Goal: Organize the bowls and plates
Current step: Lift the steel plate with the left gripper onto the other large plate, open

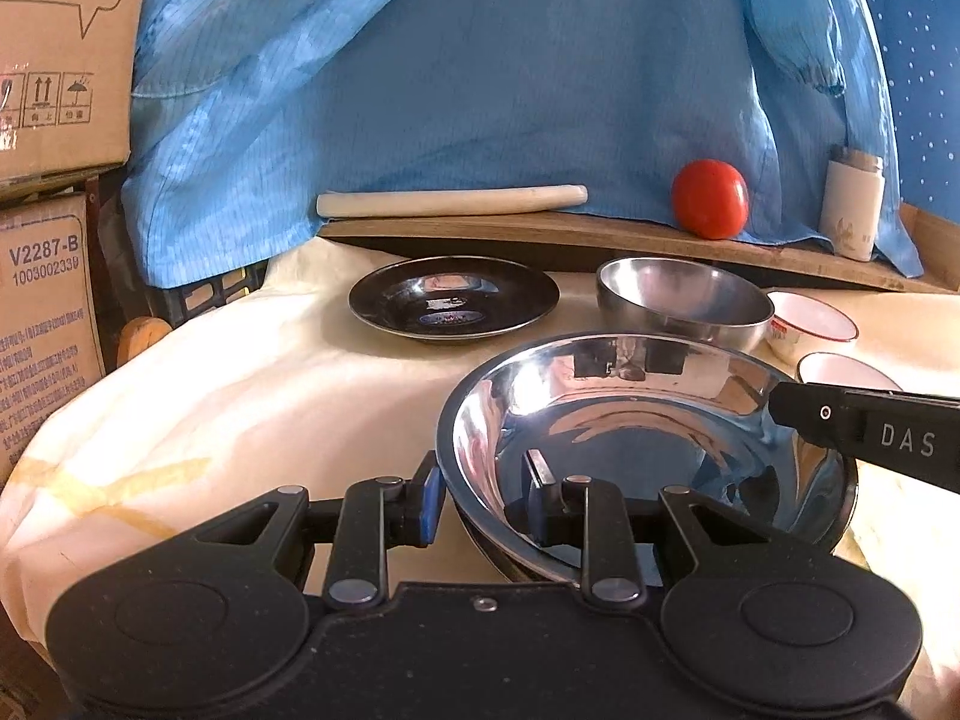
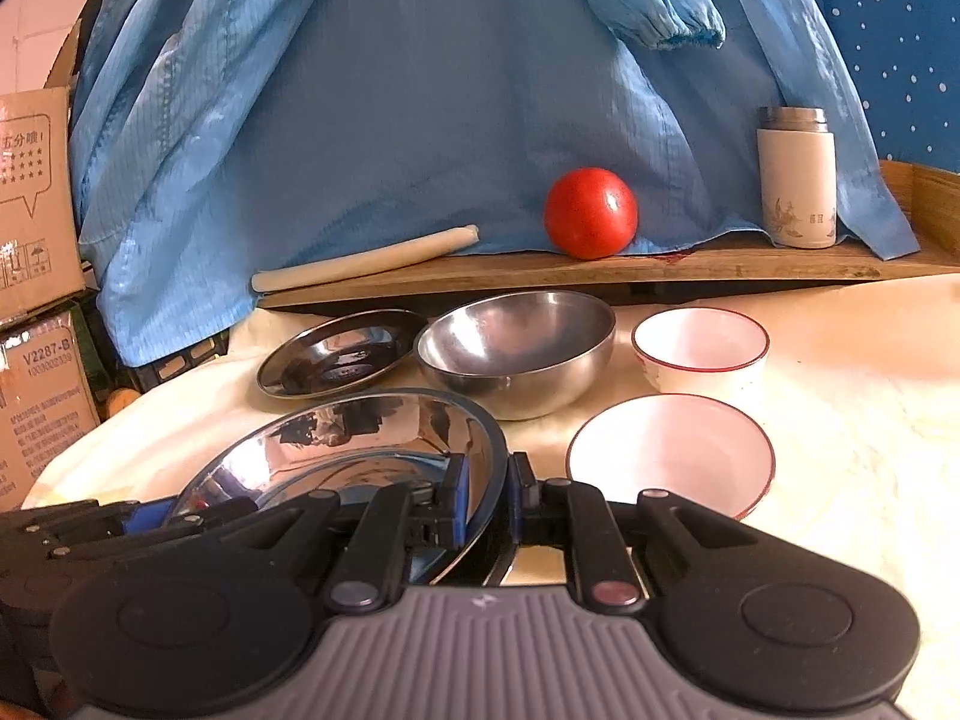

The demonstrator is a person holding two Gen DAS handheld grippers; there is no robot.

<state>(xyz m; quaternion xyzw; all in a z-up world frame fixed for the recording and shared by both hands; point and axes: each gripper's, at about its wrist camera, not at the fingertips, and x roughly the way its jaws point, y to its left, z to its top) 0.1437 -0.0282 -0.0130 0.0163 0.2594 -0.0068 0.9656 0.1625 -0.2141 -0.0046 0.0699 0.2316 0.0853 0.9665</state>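
Note:
A shiny steel plate (image 1: 648, 438) is held above the cream cloth, tilted. My left gripper (image 1: 486, 489) is shut on its left rim, one finger outside, one inside. My right gripper (image 2: 489, 501) is shut on its right rim (image 2: 384, 444); its finger (image 1: 864, 432) shows in the left wrist view. Behind lie a dark steel plate (image 1: 453, 298) (image 2: 342, 351), a steel bowl (image 1: 684, 297) (image 2: 519, 348), a white red-rimmed cup (image 2: 699, 348) and a white red-rimmed bowl (image 2: 669, 456).
A wooden board (image 2: 660, 267) at the back carries a red tomato (image 2: 591, 213), a white rolling pin (image 2: 366, 258) and a white flask (image 2: 795, 177). Blue cloth (image 2: 450, 90) hangs behind. Cardboard boxes (image 1: 48, 120) stand at the left.

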